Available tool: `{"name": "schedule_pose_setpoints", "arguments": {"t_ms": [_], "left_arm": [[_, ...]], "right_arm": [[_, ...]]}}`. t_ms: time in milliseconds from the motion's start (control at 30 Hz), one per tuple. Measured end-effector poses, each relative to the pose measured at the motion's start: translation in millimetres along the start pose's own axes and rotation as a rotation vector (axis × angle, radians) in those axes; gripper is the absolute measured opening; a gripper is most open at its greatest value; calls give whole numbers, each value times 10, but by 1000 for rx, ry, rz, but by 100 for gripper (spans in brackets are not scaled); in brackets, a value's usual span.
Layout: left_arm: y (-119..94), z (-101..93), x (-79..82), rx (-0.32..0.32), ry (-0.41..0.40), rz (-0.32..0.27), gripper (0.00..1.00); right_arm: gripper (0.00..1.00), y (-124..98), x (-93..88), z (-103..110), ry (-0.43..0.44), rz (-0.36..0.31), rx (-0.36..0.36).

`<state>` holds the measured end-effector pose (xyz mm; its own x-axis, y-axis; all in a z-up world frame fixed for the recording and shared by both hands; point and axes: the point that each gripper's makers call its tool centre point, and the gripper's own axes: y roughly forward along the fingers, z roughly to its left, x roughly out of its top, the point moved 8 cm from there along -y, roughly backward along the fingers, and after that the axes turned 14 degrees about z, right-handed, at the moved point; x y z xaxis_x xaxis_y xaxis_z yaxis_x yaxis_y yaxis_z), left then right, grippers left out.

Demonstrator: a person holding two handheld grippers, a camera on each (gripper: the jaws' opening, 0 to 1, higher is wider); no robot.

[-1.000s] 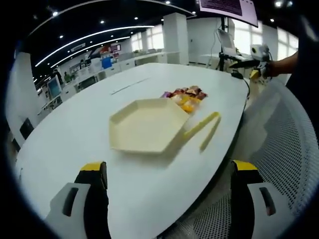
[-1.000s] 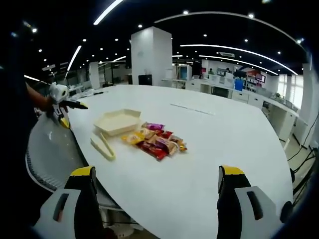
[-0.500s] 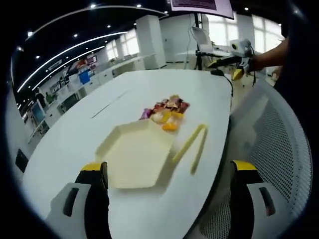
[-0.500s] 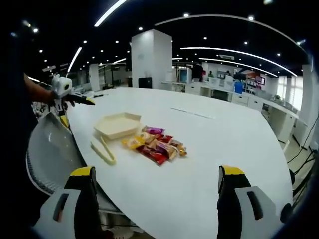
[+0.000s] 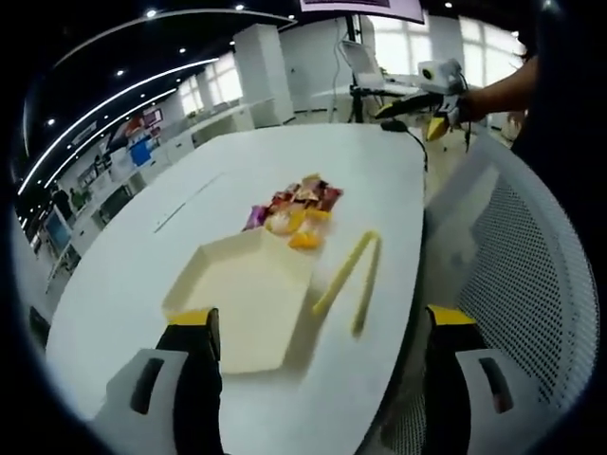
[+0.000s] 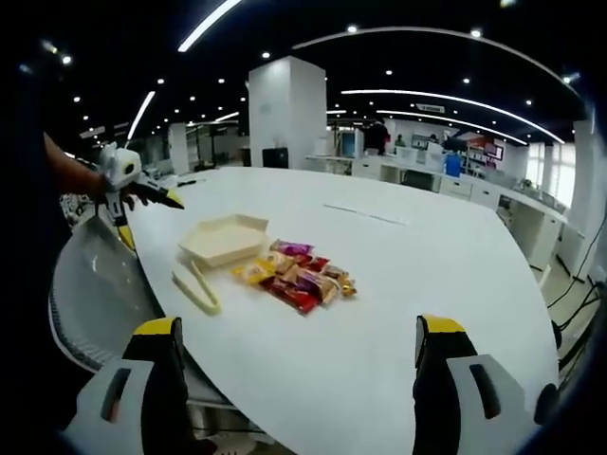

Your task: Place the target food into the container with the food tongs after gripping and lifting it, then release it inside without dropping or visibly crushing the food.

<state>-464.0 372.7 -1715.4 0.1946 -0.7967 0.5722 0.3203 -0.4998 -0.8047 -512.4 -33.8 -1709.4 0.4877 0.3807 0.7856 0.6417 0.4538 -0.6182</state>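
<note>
Your left gripper (image 5: 318, 379) and right gripper (image 6: 296, 384) were both spread wide and held nothing. The tongs (image 5: 349, 280) lay spread on the table (image 5: 123, 275), centre frame, just beside the tray (image 5: 242, 294). The snacks (image 5: 294, 204) lay above the tray

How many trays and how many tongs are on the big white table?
1 tray and 1 pair of yellow tongs. On the table, the tongs lie beside the tray near the edge, the snack packets on its other side.
</note>
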Motion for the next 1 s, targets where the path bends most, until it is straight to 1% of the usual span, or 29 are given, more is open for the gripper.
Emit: {"name": "schedule_pose_setpoints", "arguments": {"t_ms": [67,100,133,167,233,267,300,367,467,533,567,600,667,733,833,867,933,1000], "left_arm": [[39,-20,40,10,58,-2,80],[83,-49,43,-2,80,21,76],[111,-72,48,-20,92,30,72],[157,-91,66,-24,116,30,70],[250,-110,52,-34,151,62,67],[283,-118,54,-40,153,67,65],[337,-126,47,-48,162,91,63],[400,-138,49,-52,189,118,57],[493,-161,58,-69,208,135,52],[584,-165,44,-80,265,170,47],[601,-176,58,-85,264,168,42],[635,-177,70,-90,265,176,41],[689,-173,82,-85,282,194,39],[731,-174,92,-85,285,198,38],[787,-196,98,-92,285,208,41],[806,-193,105,-80,281,209,43],[838,-209,102,-108,248,212,45],[866,-218,107,-108,249,210,48]], "right_arm": [[100,1,-7,7,6,2,1],[100,3,-7,16,5,3,3],[100,6,-6,26,2,4,6],[100,10,-1,40,-4,6,10],[100,11,5,57,-11,8,15],[100,10,6,60,-12,8,16],[100,7,5,62,-12,9,16],[100,6,1,62,-8,8,16],[100,10,-13,65,-3,13,20],[100,5,-17,77,-1,15,20],[100,0,-15,82,0,12,20],[100,-3,-20,81,1,10,19],[100,-6,-28,86,8,6,16],[100,-2,-52,100,19,7,16],[100,5,-81,139,26,12,21],[100,13,-93,141,27,13,23],[100,18,-103,165,28,17,29],[100,19,-106,176,28,19,32]]}}
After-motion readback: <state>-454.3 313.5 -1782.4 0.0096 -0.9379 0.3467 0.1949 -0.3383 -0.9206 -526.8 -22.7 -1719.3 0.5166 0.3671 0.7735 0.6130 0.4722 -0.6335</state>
